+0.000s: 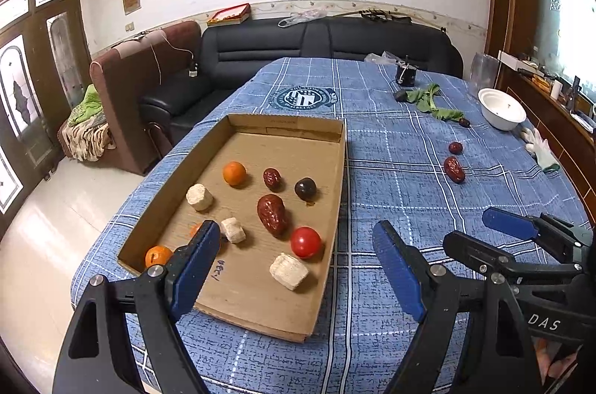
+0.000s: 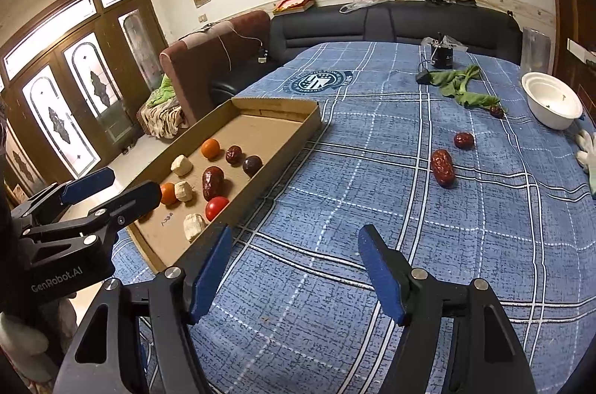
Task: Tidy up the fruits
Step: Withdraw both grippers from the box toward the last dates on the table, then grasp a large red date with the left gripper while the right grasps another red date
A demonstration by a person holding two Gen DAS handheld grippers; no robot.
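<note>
A shallow cardboard tray (image 1: 337,193) (image 2: 260,185) lies on the blue checked cloth. It holds oranges (image 1: 234,173), red dates (image 1: 273,215), a dark plum (image 1: 306,189), a red tomato (image 1: 305,242) (image 2: 216,207) and pale chunks (image 1: 289,271). Two red dates (image 2: 442,167) (image 2: 463,140) lie loose on the cloth to the right, also in the left wrist view (image 1: 453,168). A third date (image 2: 496,111) sits by the leaves. My left gripper (image 1: 294,230) (image 2: 134,181) is open above the tray's near end. My right gripper (image 2: 294,234) (image 1: 469,226) is open over bare cloth, holding nothing.
A white bowl (image 2: 551,103) (image 1: 501,113) stands at the far right, with green leaves (image 2: 465,88), a black device (image 2: 441,55) and a white glove (image 2: 586,148) nearby. The table edge drops off left of the tray; sofas stand behind.
</note>
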